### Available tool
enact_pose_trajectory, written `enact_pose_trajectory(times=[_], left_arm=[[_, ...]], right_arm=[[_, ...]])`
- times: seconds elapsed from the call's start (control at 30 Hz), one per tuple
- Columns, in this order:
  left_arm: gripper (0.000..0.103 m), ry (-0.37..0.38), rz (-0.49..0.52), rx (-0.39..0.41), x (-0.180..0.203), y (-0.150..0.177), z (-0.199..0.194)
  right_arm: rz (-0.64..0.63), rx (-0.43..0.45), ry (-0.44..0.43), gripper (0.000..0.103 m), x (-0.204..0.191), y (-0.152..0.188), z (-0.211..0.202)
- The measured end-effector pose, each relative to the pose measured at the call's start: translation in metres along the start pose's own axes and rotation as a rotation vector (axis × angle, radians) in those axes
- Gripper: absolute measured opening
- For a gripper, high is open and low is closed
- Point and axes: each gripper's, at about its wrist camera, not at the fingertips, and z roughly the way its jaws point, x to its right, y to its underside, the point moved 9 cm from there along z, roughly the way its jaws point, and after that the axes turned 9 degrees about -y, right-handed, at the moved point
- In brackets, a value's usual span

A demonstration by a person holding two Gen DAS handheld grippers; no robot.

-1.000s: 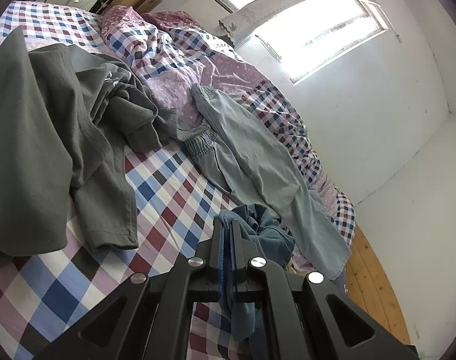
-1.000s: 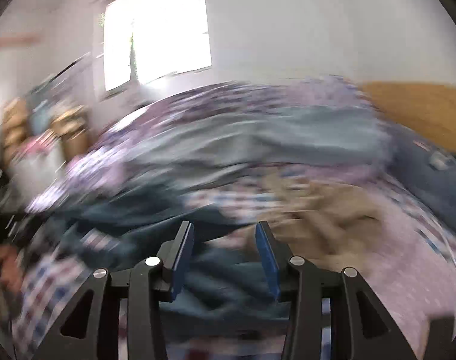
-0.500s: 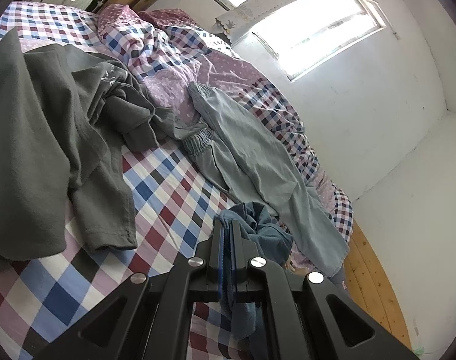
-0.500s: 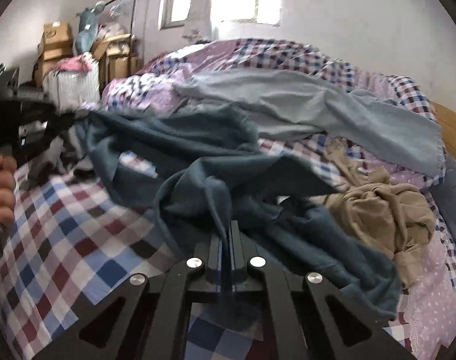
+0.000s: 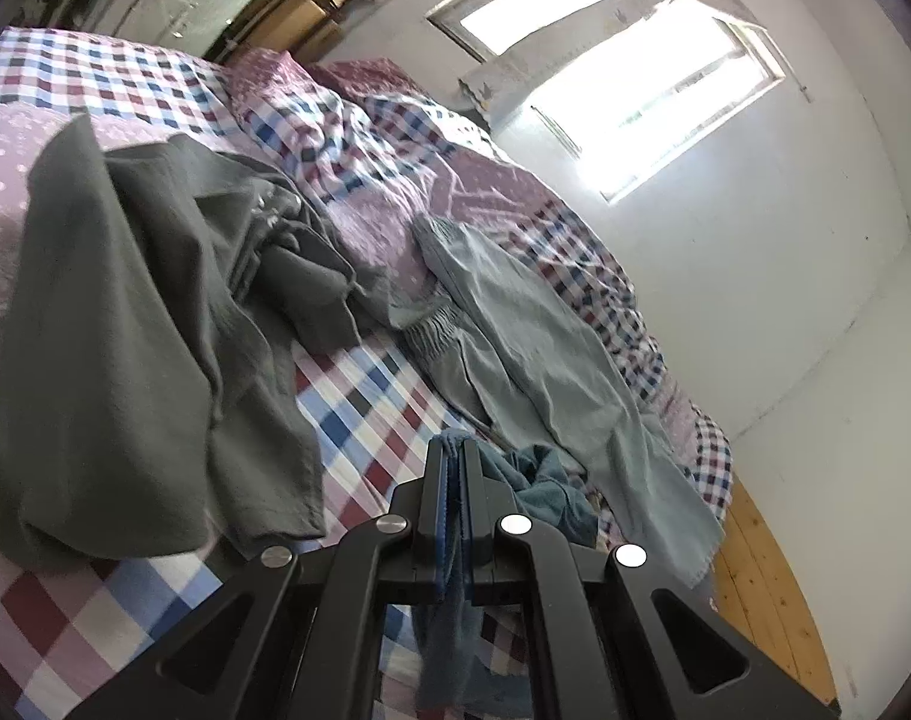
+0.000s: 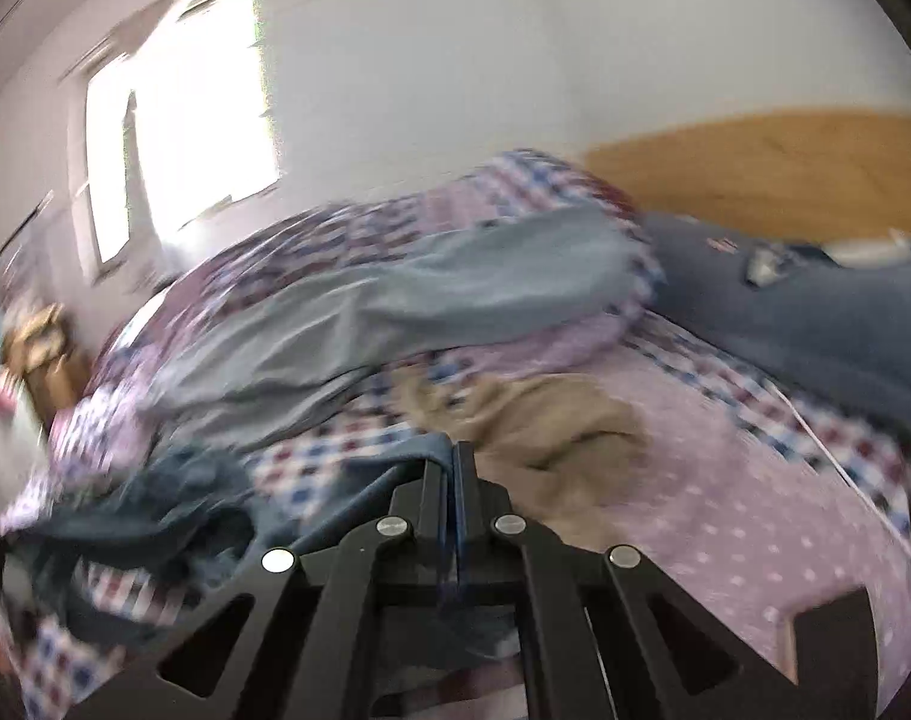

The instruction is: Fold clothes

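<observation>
A dark teal garment (image 5: 545, 480) lies crumpled on the checked bed; my left gripper (image 5: 453, 450) is shut on a fold of it, cloth hanging down between the fingers. In the blurred right wrist view the same teal garment (image 6: 173, 498) stretches to the left, and my right gripper (image 6: 453, 456) is shut on its edge. Beyond the left gripper lie light grey-blue trousers (image 5: 515, 330) spread lengthwise and a dark grey garment (image 5: 125, 312) heaped on the left. The trousers (image 6: 425, 300) cross the bed ahead of the right gripper.
A tan garment (image 6: 545, 420) lies bunched just past the right gripper. A dark blue pillow (image 6: 785, 312) rests against the wooden headboard (image 6: 755, 168). The checked quilt (image 5: 395, 138) is rumpled near the window wall. Wooden floor (image 5: 767, 600) shows past the bed's edge.
The right gripper went from open to shut on the teal garment, then swung right with it; its view is blurred. The left gripper kept its hold and shifted slightly.
</observation>
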Motion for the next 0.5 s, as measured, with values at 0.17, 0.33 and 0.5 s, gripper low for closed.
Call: enact_pose_trajectory(times=[0.17, 0.33, 0.5], left_arm=[[0.002, -0.036, -0.019, 0.062, -0.009, -0.011, -0.010], [0.002, -0.072, -0.041, 0.121, -0.021, -0.024, -0.021], [0.002, -0.131, -0.090, 0.180, -0.042, -0.038, -0.032]], right_arm=[[0.191, 0.012, 0.094, 0.000, 0.063, 0.000, -0.011], [0.238, -0.016, 0.150, 0.000, 0.084, 0.009, -0.010], [0.220, -0.072, 0.212, 0.000, 0.089, 0.024, -0.003]])
